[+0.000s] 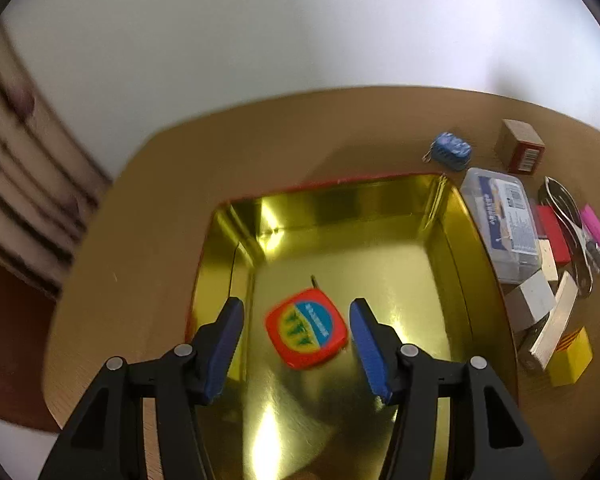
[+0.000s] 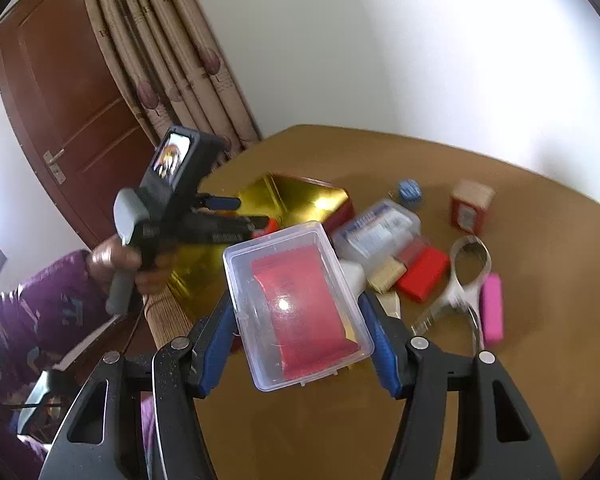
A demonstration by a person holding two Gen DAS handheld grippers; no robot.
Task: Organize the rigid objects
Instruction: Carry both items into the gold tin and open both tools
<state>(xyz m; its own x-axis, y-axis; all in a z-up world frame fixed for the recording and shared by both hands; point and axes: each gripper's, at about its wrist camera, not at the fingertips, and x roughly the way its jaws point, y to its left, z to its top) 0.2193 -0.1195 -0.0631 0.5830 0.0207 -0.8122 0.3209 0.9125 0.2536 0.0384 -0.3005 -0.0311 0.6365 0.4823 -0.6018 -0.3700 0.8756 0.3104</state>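
Note:
A gold tin tray with a red outer rim sits on the tan table. An orange-red tape measure lies on its floor. My left gripper hovers over it, open, with gold showing between the left pad and the tape. In the right wrist view the left gripper reaches over the tray, held by a hand. My right gripper is shut on a clear plastic box with a red packet inside, lifted above the table.
Right of the tray lie a labelled clear box, a blue item, a brown-red carton, metal tongs, a pink piece and red, white and yellow blocks. A purple sleeve, door and curtain are at left.

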